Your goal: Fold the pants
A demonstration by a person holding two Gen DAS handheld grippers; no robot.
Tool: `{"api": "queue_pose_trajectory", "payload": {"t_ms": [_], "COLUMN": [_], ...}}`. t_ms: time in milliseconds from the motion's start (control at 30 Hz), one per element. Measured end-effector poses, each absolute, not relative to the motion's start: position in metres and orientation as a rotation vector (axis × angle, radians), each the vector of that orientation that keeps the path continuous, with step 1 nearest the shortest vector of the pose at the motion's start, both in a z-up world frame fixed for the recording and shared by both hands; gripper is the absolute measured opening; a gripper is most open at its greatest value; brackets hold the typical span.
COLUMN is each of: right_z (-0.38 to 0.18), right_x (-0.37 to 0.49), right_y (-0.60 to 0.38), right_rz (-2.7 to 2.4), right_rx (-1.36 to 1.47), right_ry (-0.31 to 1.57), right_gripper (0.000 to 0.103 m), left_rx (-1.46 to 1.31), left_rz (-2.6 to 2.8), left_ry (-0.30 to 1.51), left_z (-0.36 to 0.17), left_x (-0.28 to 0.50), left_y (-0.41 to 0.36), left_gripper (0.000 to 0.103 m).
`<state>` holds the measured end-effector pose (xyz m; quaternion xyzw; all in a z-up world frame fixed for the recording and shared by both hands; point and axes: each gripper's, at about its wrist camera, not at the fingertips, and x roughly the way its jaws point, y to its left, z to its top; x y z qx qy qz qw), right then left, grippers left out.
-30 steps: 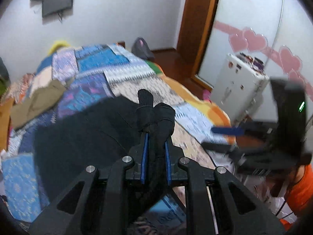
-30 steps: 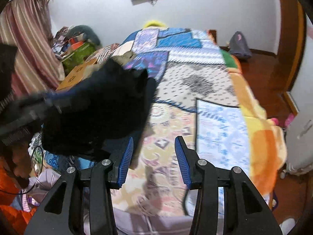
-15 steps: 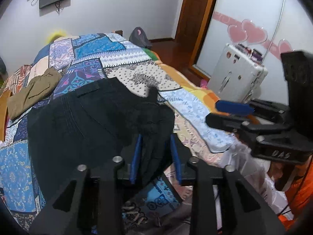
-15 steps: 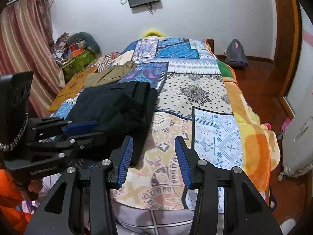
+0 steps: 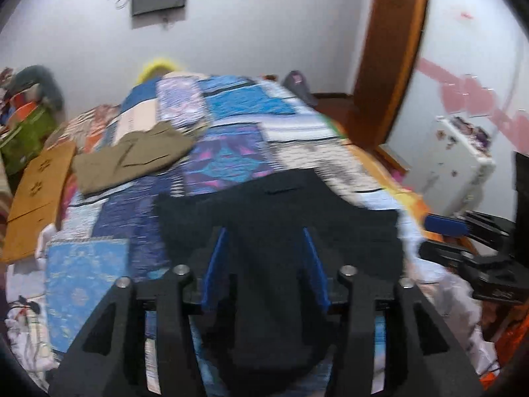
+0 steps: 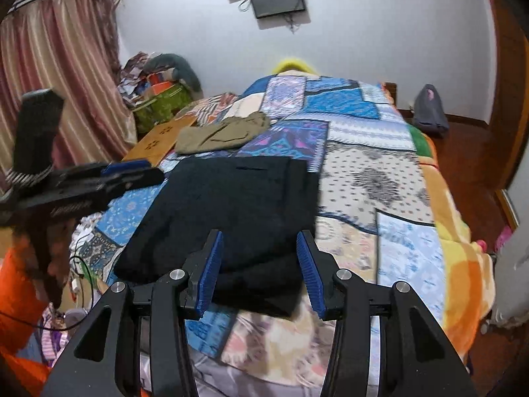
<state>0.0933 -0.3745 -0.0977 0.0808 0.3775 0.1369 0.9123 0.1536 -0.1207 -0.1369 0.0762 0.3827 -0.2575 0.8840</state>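
Grippers: my left gripper (image 5: 266, 264) now stands wide, jaws parted with nothing between the blue pads; a second ago it was clamped on a bunched roll of black cloth. My right gripper (image 6: 259, 273) is wide too and empty, as it was a second ago.

Bed: the patchwork quilt (image 6: 363, 172) covers the whole bed and carries everything the task needs.

Black pants (image 6: 238, 205): they lie on the near half of the quilt, left of the bed's middle in the right wrist view, as a flat dark block with a second layer showing along the near edge. A second ago part of them hung lifted off the bed in my left jaws.

What changed: the lifted part has been laid down and released, and both tools have come back from the cloth.

What it means: I judge one fold to be finished; the pants look doubled over, though blur in the left wrist view hides the exact edges. A further fold or a smoothing pass may remain.

Olive garment (image 6: 224, 132): folded and resting beyond the pants, touching nothing of mine.

Cardboard sheet (image 5: 39, 182): on the bed's left edge, apart from the pants.
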Motion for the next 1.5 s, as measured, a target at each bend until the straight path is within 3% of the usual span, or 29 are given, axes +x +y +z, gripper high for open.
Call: {"api": "queue_pose_trajectory", "payload": {"t_ms": [267, 367, 667, 867, 1067, 1300, 1500], "right_z": [-0.137, -0.15, -0.155, -0.157, -0.16, -0.169, -0.18], "right_x": [0.117, 0.123, 0.139, 0.154, 0.183, 0.232, 0.284], "right_y": [-0.361, -0.37, -0.377, -0.389, -0.408, -0.418, -0.42], "right_rz": [0.27, 0.264, 0.304, 0.317, 0.279, 0.27, 0.276], "right_rx": [0.178, 0.19, 0.131, 0.099, 0.03, -0.066, -0.072], "right_ry": [0.872, 0.912, 0.943, 0.96, 0.973, 0.982, 0.995], "right_gripper": [0.045, 0.047, 0.05, 0.05, 0.05, 0.05, 0.05], "left_rx": [0.218, 0.2, 0.18, 0.334, 0.341, 0.236, 0.165], "left_rz": [-0.397, -0.389, -0.31, -0.342, -0.398, -0.476, -0.462], "left_ry": [0.93, 0.961, 0.897, 0.96, 1.058, 1.13, 1.074], "left_z": [-0.204, -0.225, -0.193, -0.226, -0.257, -0.259, -0.257], "left_x": [0.208, 0.216, 0.28, 0.332, 0.332, 0.294, 0.252], "left_y": [-0.089, -0.082, -0.065, -0.101, -0.093, -0.071, -0.065], "left_gripper": [0.051, 0.059, 0.06, 0.06, 0.06, 0.06, 0.06]}}
